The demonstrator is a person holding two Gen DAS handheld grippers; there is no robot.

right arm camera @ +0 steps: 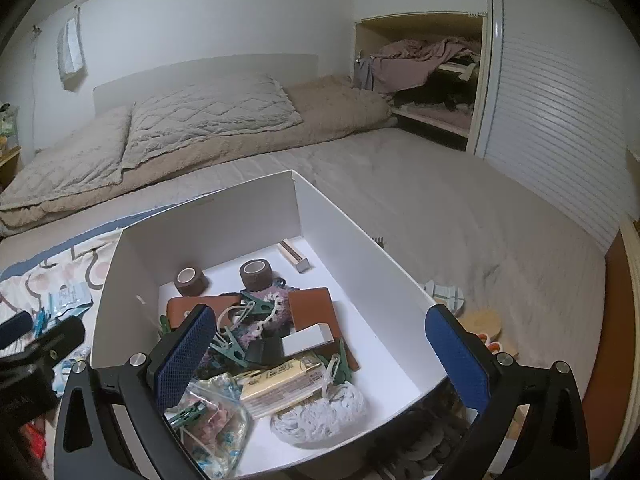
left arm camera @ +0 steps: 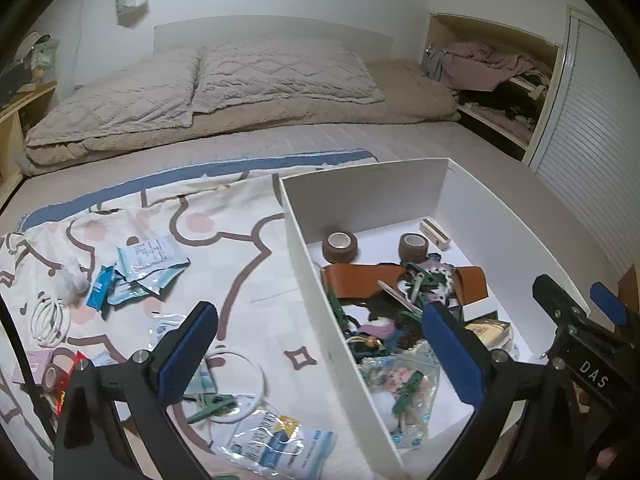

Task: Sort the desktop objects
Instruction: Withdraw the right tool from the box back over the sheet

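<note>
On the bed, a white box stands on a patterned cloth, and it is the landmark here. Above its left wall the left gripper hangs with jaws spread fully wide; nothing is between the pads and they touch nothing (one finger is over the cloth, the other over the inside of the box). Over the near part of the box the right gripper also has its jaws wide apart, and they hold nothing. Inside the box lie two brown tape rolls near the far wall, green clothes pegs, a brown leather piece and a zip bag. Left of the box, on the cloth, are blue packets, a white ring and a tissue pack.
</note>
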